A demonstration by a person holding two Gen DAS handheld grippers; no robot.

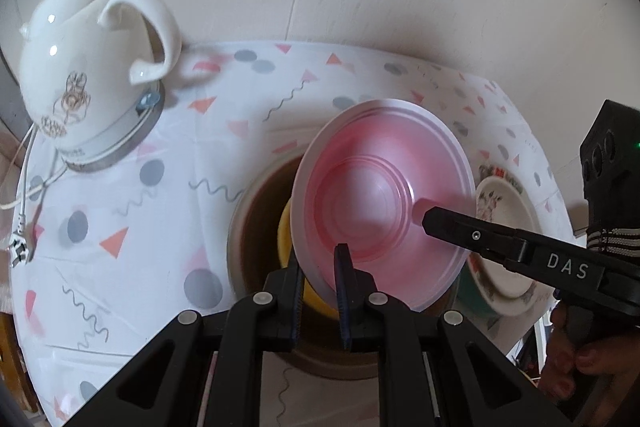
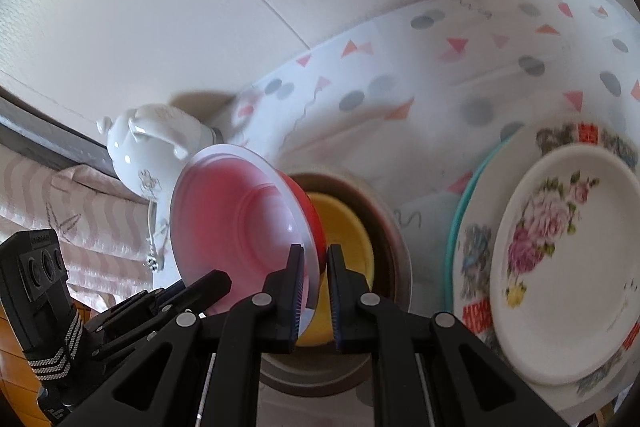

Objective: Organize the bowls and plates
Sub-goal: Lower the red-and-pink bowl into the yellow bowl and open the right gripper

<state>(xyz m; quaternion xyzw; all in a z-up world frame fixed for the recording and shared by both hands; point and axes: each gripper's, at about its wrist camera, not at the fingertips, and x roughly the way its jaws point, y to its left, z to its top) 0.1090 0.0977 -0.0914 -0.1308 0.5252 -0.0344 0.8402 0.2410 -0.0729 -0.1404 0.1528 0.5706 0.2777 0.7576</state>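
With both the left gripper (image 1: 320, 291) and right gripper (image 2: 316, 291) clamped on the pink bowl's (image 1: 380, 195) rim, lower it level and centred into the yellow bowl (image 2: 344, 227).

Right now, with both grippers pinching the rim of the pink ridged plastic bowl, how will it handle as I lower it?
The pink ridged plastic bowl looks thin and translucent, so probably light and slightly flexible. Its glossy rim, pinched edge-on by the left gripper and right gripper, may slip or pivot. It hangs tilted over the yellow bowl, so it could land crooked.
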